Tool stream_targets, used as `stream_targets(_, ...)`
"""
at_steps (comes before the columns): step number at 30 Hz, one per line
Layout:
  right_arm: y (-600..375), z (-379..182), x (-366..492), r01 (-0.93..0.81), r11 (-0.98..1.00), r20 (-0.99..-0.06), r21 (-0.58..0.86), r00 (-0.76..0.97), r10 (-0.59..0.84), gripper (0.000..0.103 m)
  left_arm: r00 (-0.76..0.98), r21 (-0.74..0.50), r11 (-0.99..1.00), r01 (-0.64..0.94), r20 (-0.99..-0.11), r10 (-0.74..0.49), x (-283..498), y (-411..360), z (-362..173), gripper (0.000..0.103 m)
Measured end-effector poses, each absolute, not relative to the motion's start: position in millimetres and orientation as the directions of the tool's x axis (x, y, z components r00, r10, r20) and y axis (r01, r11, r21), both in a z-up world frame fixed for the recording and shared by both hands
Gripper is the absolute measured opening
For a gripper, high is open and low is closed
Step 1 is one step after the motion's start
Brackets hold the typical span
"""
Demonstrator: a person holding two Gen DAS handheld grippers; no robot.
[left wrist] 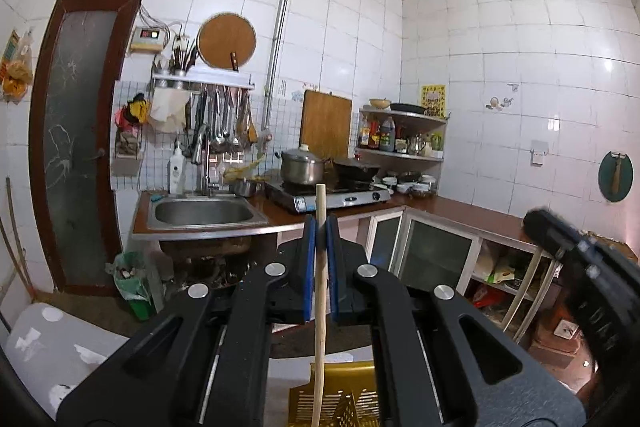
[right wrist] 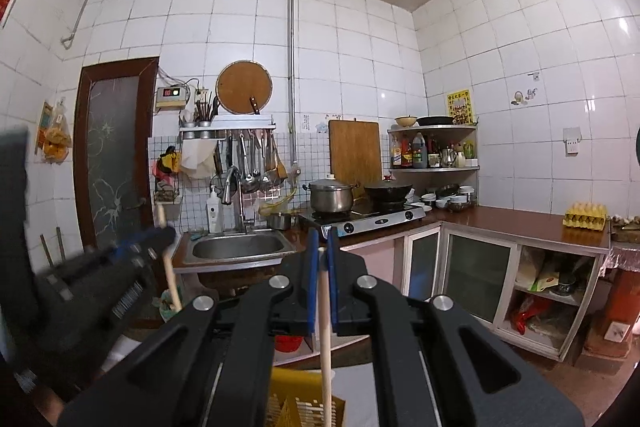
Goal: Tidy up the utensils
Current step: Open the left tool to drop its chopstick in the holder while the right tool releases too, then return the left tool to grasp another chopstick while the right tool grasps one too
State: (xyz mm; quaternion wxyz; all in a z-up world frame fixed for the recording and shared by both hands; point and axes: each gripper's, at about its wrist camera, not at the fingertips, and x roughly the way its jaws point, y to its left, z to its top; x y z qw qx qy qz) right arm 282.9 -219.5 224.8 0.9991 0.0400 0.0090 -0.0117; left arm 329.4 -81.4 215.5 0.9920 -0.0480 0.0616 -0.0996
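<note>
The left gripper (left wrist: 320, 227) is clamping a wooden chopstick (left wrist: 319, 291) upright between its narrow jaws — the stick is running down toward a yellow slotted basket (left wrist: 340, 399) near the camera. The right gripper (right wrist: 323, 241) is likewise pinching a second chopstick (right wrist: 325, 323) above that basket, the sink (right wrist: 238, 245) lying far behind

- Left hand-held gripper (left wrist: 320, 227): black body, blue pads.
- Right hand-held gripper (right wrist: 323, 241): same black w/ blue pads.
- Stick (left wrist: 320, 291) in left one: pale wood; stick (right wrist: 325, 327) in right: pale wood too.
- Basket (left wrist: 352, 395): yellow, slotted pattern.
- Surface (right wrist: 500, 219): dark red-brown.
- Wall tiles (right wrist: 360, 47): white, grey grout grid.
- Egg tray (right wrist: 586, 219): yellow.
- Door (right wrist: 116, 139): dark brown frame, frosted floral glass.
</note>
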Motion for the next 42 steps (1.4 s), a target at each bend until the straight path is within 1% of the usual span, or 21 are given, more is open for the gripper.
stream_targets(3, -224.0, 218.2, 297.9, 0.032, 0.994, -0.027, 0.103, 0.999, -0.029, 0.005, 0.974, -0.106, 0.979, 0.176, -0.128, -0.189, 345.5, -85.1, 204.7, 0.004)
stream_targets(6, -229.4, 202.3, 312.7, 0.036, 0.990, -0.055, 0.139, 0.998, -0.028, 0.005, 0.974, -0.099, 0.982, 0.160, -0.148, -0.174, 360.6, -87.0, 187.9, 0.004)
stream_targets(11, -233.6, 161.7, 332.9, 0.037, 0.988, -0.129, 0.148, 0.991, -0.017, 0.005, 0.962, -0.108, 0.983, 0.151, -0.211, -0.171, 379.7, -86.0, 152.3, 0.004)
stream_targets(14, -238.2, 140.5, 340.4, 0.038, 0.988, -0.176, 0.147, 0.984, -0.012, 0.005, 0.956, -0.093, 0.987, 0.132, -0.252, -0.152, 385.3, -83.7, 131.7, 0.004)
stream_targets(18, -245.0, 120.8, 348.3, 0.033, 0.986, -0.237, 0.163, 0.971, 0.007, 0.005, 0.938, -0.107, 0.986, 0.131, -0.308, -0.158, 387.7, -76.1, 115.2, 0.004)
stream_targets(20, -247.1, 115.6, 351.3, 0.036, 0.986, -0.269, 0.163, 0.963, 0.010, 0.006, 0.938, -0.095, 0.988, 0.121, -0.316, -0.146, 385.6, -73.1, 113.8, 0.004)
stream_targets(22, -248.2, 114.9, 351.3, 0.044, 0.986, -0.299, 0.160, 0.954, 0.006, 0.006, 0.934, -0.097, 0.988, 0.121, -0.327, -0.146, 381.7, -67.6, 116.7, 0.012)
stream_targets(23, -248.6, 116.0, 350.1, 0.053, 0.986, -0.308, 0.156, 0.951, -0.002, 0.009, 0.933, -0.097, 0.989, 0.116, -0.330, -0.142, 378.5, -64.7, 120.7, 0.031)
stream_targets(24, -249.9, 118.4, 347.8, 0.071, 0.986, -0.315, 0.149, 0.949, -0.021, 0.015, 0.938, -0.094, 0.990, 0.104, -0.323, -0.129, 373.0, -60.9, 125.3, 0.056)
stream_targets(25, -250.4, 120.8, 344.2, 0.085, 0.986, -0.316, 0.145, 0.948, -0.035, 0.042, 0.946, -0.090, 0.992, 0.086, -0.305, -0.110, 365.6, -56.9, 130.7, 0.064)
stream_targets(26, -250.9, 124.1, 339.1, 0.099, 0.985, -0.309, 0.142, 0.950, -0.051, 0.065, 0.957, -0.079, 0.995, 0.068, -0.277, -0.088, 354.1, -50.3, 138.2, 0.072)
stream_targets(28, -253.3, 132.4, 324.9, 0.129, 0.984, -0.302, 0.121, 0.949, -0.088, 0.065, 0.954, -0.067, 0.995, 0.068, -0.286, -0.084, 345.5, -42.4, 146.4, 0.078)
stream_targets(30, -255.1, 136.3, 310.8, 0.152, 0.982, -0.314, 0.111, 0.943, -0.111, 0.065, 0.948, -0.062, 0.996, 0.061, -0.307, -0.077, 335.0, -31.0, 153.4, 0.088)
stream_targets(31, -256.7, 137.1, 303.5, 0.164, 0.981, -0.316, 0.107, 0.941, -0.123, 0.066, 0.949, -0.051, 0.998, 0.048, -0.309, -0.062, 329.2, -27.0, 155.6, 0.091)
stream_targets(32, -256.9, 136.5, 297.2, 0.178, 0.979, -0.320, 0.101, 0.937, -0.137, 0.069, 0.952, -0.036, 0.999, 0.030, -0.305, -0.039, 320.9, -22.2, 156.8, 0.096)
stream_targets(33, -257.3, 133.9, 290.2, 0.195, 0.976, -0.333, 0.093, 0.930, -0.154, 0.071, 0.954, -0.031, 0.999, 0.018, -0.300, -0.026, 313.4, -18.4, 156.9, 0.098)
stream_targets(35, -259.3, 124.5, 278.6, 0.219, 0.972, -0.367, 0.089, 0.914, -0.172, 0.072, 0.951, -0.026, 1.000, 0.004, -0.308, -0.012, 300.7, -9.4, 152.6, 0.098)
stream_targets(36, -259.9, 120.7, 275.5, 0.226, 0.970, -0.380, 0.087, 0.908, -0.177, 0.072, 0.945, -0.028, 1.000, 0.001, -0.327, -0.010, 296.4, -5.5, 148.5, 0.098)
stream_targets(40, -260.0, 84.2, 261.4, 0.247, 0.965, -0.483, 0.086, 0.858, -0.177, 0.072, 0.915, -0.044, 0.999, -0.001, -0.403, -0.017, 283.5, 6.1, 125.8, 0.098)
stream_targets(42, -258.1, 63.9, 255.0, 0.250, 0.965, -0.528, 0.083, 0.832, -0.171, 0.072, 0.902, -0.032, 0.999, 0.004, -0.432, -0.017, 278.5, 5.3, 111.1, 0.098)
